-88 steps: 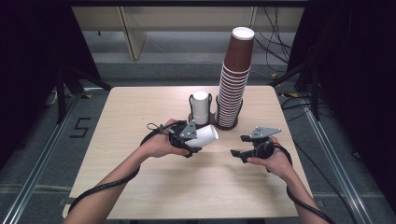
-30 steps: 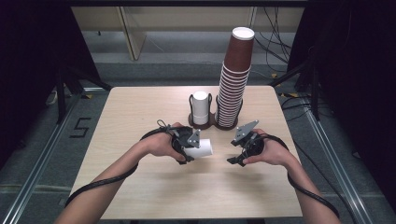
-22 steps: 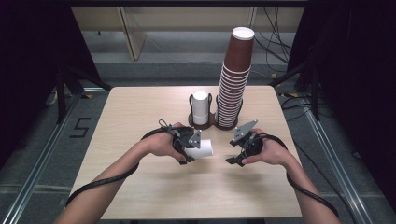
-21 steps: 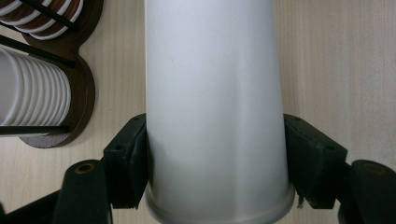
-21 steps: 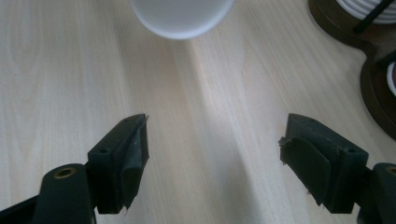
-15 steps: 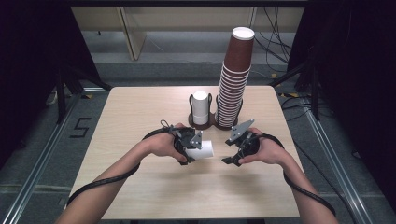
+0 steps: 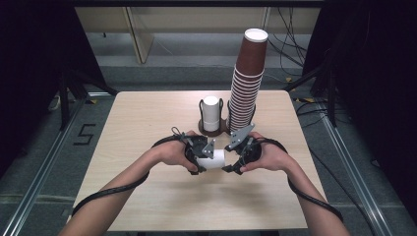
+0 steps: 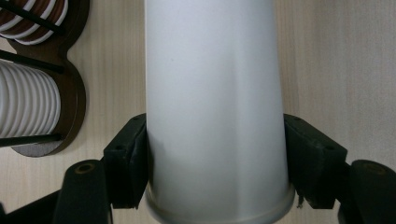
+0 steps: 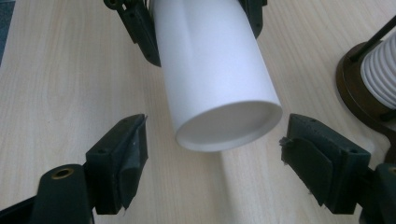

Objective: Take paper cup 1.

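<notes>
A white paper cup [image 7: 212, 160] lies level just above the table, with my left gripper [image 7: 199, 158] shut on it near its rim. In the left gripper view both pads press the cup's [image 8: 215, 107] sides. My right gripper [image 7: 235, 162] faces the cup's bottom end from the right. In the right gripper view the cup's [image 9: 210, 60] bottom end sits between the fingertips [image 9: 126, 154] with a gap on each side. The right jaws have just been opening and touch nothing.
Behind the hands a dark wooden holder [image 7: 216, 129] carries a short stack of white cups [image 7: 211, 113] and a tall stack of brown cups [image 7: 247, 78]. The wooden table [image 7: 133, 128] has bare surface to the left, right and front.
My right gripper has moved left toward the cup until its jaws flank the cup's bottom end. The left gripper and the cup have stayed in place.
</notes>
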The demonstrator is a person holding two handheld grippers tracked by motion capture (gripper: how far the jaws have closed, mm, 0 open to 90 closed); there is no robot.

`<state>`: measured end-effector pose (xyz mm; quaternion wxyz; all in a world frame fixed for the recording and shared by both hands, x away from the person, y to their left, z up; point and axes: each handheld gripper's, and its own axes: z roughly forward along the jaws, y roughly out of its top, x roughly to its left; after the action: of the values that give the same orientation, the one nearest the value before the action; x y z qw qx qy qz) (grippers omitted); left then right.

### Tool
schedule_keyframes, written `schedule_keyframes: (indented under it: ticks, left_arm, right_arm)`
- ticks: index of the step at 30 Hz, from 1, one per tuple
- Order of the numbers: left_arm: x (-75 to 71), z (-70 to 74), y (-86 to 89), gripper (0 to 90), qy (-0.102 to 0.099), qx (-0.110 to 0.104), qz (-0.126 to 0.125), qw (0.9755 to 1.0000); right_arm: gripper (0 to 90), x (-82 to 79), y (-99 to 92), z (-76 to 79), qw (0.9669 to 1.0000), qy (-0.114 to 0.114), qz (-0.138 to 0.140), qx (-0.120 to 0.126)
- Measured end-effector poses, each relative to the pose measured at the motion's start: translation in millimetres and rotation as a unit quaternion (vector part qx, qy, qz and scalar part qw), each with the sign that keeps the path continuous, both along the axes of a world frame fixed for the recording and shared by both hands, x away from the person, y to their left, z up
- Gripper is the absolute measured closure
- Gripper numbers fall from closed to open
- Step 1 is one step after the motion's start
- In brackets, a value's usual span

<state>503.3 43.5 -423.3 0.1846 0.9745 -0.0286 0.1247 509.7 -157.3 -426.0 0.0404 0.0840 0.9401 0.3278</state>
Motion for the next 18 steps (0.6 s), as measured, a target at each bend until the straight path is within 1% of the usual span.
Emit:
schedule_keyframes:
  ticks: [3,5,6,7,8,9,10,11,12,14,16,17,18]
  left_arm:
    - [0.1,-0.8,-0.5,30.8,0.000,0.001,-0.001,1.0000]
    - [-0.1,-1.2,-1.0,30.8,0.000,0.004,-0.004,1.0000]
    - [-0.3,-1.2,-1.2,30.8,0.000,0.003,-0.004,1.0000]
    - [-0.4,-1.2,-1.4,30.8,0.001,0.003,-0.004,1.0000]
    - [-0.4,-1.2,-1.6,30.8,0.001,0.002,-0.003,1.0000]
    - [-0.4,-1.1,-1.7,30.8,0.001,0.002,-0.004,1.0000]
    - [-0.6,-1.2,-1.8,30.8,0.001,0.003,-0.004,1.0000]
    - [-0.8,-1.2,-2.1,30.9,0.001,0.003,-0.004,1.0000]
    - [-1.0,-1.2,-2.3,30.8,0.001,0.003,-0.005,1.0000]
    - [-1.2,-1.1,-2.8,30.9,0.001,0.002,-0.005,1.0000]
    - [-1.7,-1.1,-3.5,30.9,0.001,0.002,-0.005,1.0000]
    - [-1.8,-1.0,-4.0,30.9,0.001,0.003,-0.007,1.0000]
    - [-1.8,-0.8,-4.5,30.9,0.000,0.003,-0.009,1.0000]
  right_arm:
    - [22.0,2.5,4.5,0.1,0.9997,-0.018,0.017,-0.004]
    - [22.0,-0.5,7.1,-0.3,1.0000,0.003,0.005,-0.008]
    - [21.9,0.8,8.6,-0.3,0.9998,-0.008,0.014,-0.007]
    - [22.0,1.4,10.1,-0.6,0.9998,-0.007,0.019,-0.006]
    - [21.9,-0.5,10.6,-0.4,0.9999,0.000,0.007,-0.008]
    - [21.9,1.4,11.9,-0.7,0.9998,-0.007,0.019,-0.007]
    - [21.8,-0.6,12.4,-0.8,0.9999,0.002,0.007,-0.010]
    - [21.8,0.7,13.2,-1.3,0.9998,-0.005,0.014,-0.009]
    - [21.8,-0.3,13.4,-1.3,0.9999,0.001,0.009,-0.011]
    - [21.8,0.9,14.5,-1.7,0.9998,-0.003,0.016,-0.009]
    - [21.9,0.2,15.3,-2.0,0.9999,-0.002,0.012,-0.011]
    - [22.0,1.4,15.5,-2.5,0.9997,-0.008,0.017,-0.013]
    - [22.0,0.1,15.9,-2.8,0.9998,-0.003,0.012,-0.015]
